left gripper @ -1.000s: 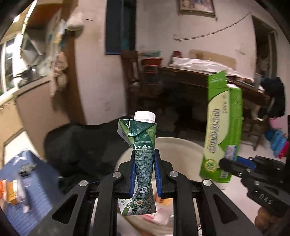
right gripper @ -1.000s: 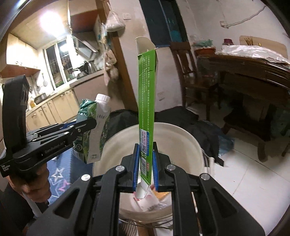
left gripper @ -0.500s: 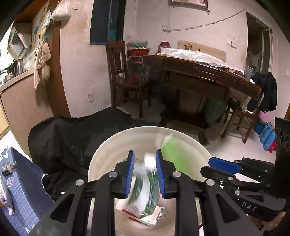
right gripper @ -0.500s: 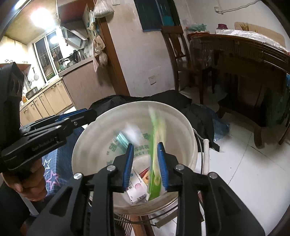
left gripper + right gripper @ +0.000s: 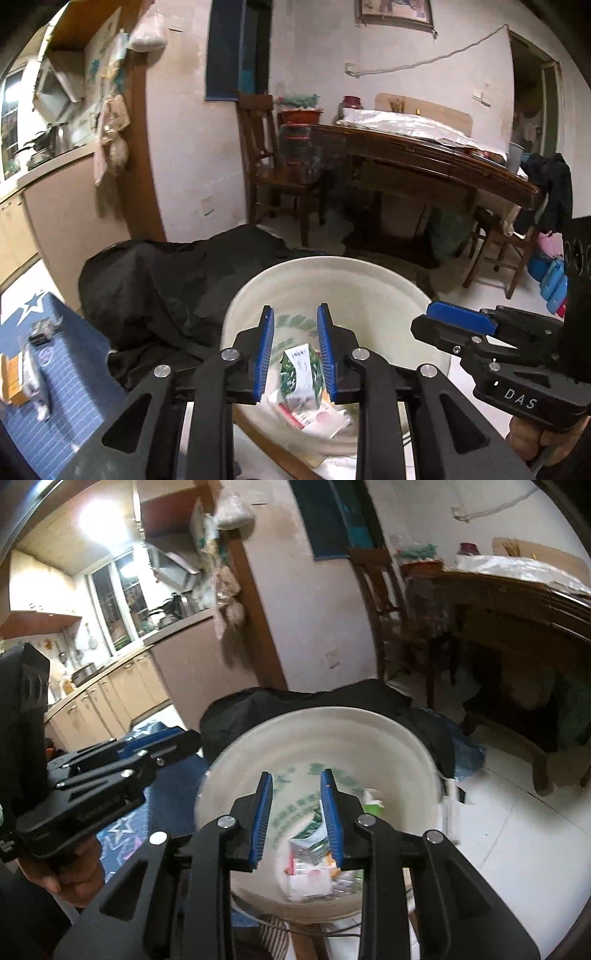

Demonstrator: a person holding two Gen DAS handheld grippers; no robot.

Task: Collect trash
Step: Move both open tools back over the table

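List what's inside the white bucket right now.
Inside the white bucket: a green-and-white drink carton on top of a white wrapper with red print, plus other crumpled packaging. What lies beneath that pile, and the bucket floor, is covered.

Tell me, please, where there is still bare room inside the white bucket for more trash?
The bucket's upper inner wall, around the green print, is bare. Its bottom is crowded: the green carton lies on packaging scraps.

White bucket [image 5: 258, 295] on pale tiled floor [image 5: 517, 849]; cartons [image 5: 301, 373] lie inside.
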